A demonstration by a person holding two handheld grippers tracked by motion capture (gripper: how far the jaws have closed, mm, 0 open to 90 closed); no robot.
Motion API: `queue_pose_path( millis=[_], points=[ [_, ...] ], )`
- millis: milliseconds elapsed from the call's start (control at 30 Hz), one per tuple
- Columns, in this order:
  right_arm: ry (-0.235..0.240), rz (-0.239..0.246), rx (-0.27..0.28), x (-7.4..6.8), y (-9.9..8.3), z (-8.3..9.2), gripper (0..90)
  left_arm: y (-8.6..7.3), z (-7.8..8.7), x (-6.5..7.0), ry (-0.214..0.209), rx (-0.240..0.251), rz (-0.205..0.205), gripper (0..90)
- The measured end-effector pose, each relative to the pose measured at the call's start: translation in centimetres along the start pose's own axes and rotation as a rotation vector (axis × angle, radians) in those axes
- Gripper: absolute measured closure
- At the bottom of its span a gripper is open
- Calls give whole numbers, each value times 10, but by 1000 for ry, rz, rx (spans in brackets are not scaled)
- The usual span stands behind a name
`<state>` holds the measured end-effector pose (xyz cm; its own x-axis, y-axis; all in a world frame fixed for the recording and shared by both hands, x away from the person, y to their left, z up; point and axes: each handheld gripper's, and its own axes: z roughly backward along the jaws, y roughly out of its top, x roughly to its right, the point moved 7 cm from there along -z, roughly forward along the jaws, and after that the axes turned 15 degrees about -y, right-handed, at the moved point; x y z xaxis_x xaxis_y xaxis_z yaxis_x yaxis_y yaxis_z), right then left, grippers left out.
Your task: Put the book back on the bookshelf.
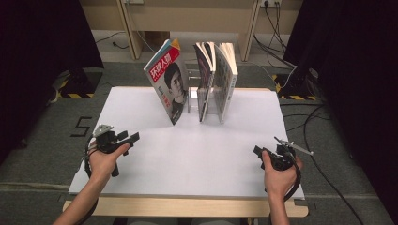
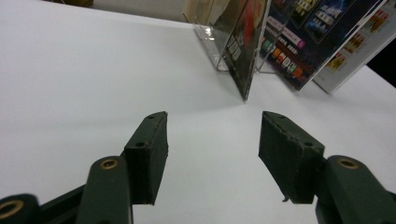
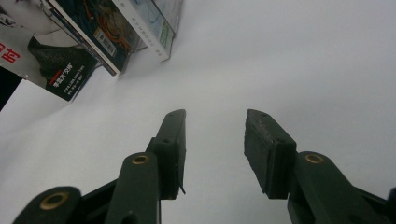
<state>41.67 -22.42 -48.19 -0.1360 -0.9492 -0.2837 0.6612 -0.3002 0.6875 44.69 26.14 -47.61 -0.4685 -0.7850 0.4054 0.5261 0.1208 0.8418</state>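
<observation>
Three magazines stand in a clear acrylic rack (image 1: 190,101) at the far middle of the white table (image 1: 197,154). The left magazine (image 1: 168,84), with a dark cover and white title lettering, leans to the left. Two more magazines (image 1: 205,79) (image 1: 226,79) stand upright beside it. My left gripper (image 1: 130,137) hovers low over the table's left front, open and empty, its jaws (image 2: 212,140) aimed at the rack (image 2: 210,37) and the leaning magazine (image 2: 243,51). My right gripper (image 1: 258,151) rests at the right front, also open and empty (image 3: 215,135), with the magazines (image 3: 93,32) far off at its upper left.
The table top lies on a wooden board whose front edge (image 1: 187,207) shows near me. Cables (image 1: 324,154) run across the grey floor on the right. Dark curtains hang on both sides, and wooden frame legs (image 1: 129,28) stand behind the table.
</observation>
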Motion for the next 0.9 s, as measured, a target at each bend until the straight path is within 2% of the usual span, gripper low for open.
queue_pose_path(
  millis=[467, 700, 900],
  points=[
    [3, 7, -6, -1, -2, -2, 590, -36, 13, -26, 32, -20, 40, 415],
    [-4, 16, -5, 0, -2, -2, 589, -47, 13, -34, 17, -3, 58, 418],
    [-3, 15, 3, 0, 0, -1, 588, -54, 10, -30, -25, 7, 63, 422]
  ],
)
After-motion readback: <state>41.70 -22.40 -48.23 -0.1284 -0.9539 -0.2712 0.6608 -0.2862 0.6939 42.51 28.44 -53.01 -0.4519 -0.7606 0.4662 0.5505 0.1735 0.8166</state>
